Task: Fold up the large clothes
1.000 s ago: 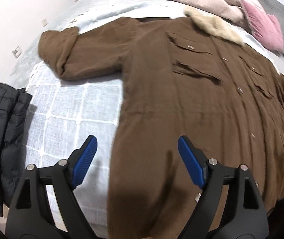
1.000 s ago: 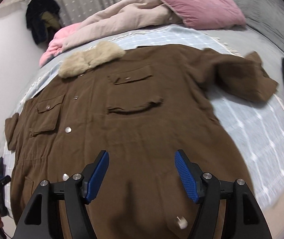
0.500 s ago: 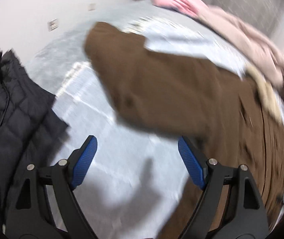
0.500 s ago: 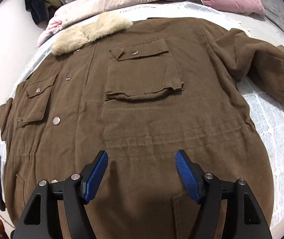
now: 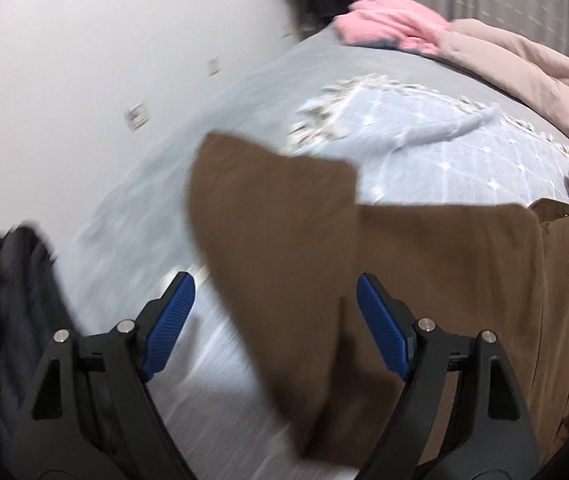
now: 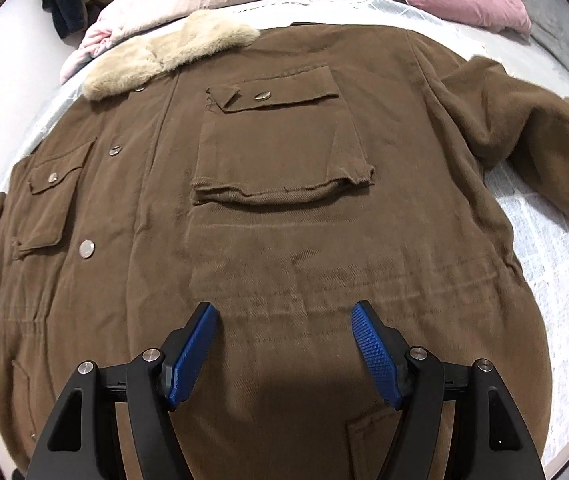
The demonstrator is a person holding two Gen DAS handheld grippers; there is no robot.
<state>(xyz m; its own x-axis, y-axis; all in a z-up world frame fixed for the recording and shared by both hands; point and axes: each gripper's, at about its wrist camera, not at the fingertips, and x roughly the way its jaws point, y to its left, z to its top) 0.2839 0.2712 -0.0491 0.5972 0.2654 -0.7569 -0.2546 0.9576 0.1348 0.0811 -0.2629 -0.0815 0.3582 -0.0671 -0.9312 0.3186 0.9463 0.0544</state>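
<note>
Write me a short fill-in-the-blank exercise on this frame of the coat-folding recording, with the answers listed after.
1. The brown coat lies spread flat on the ____.
2. Its collar is trimmed with pale ____.
3. The left tongs hang open above the coat's ____.
4. The pads of the right tongs are coloured ____.

Missing words: bed; fur; sleeve; blue

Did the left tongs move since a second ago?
Yes. The left tongs slid off the brown coat's body toward its sleeve, nearer the black jacket.
</note>
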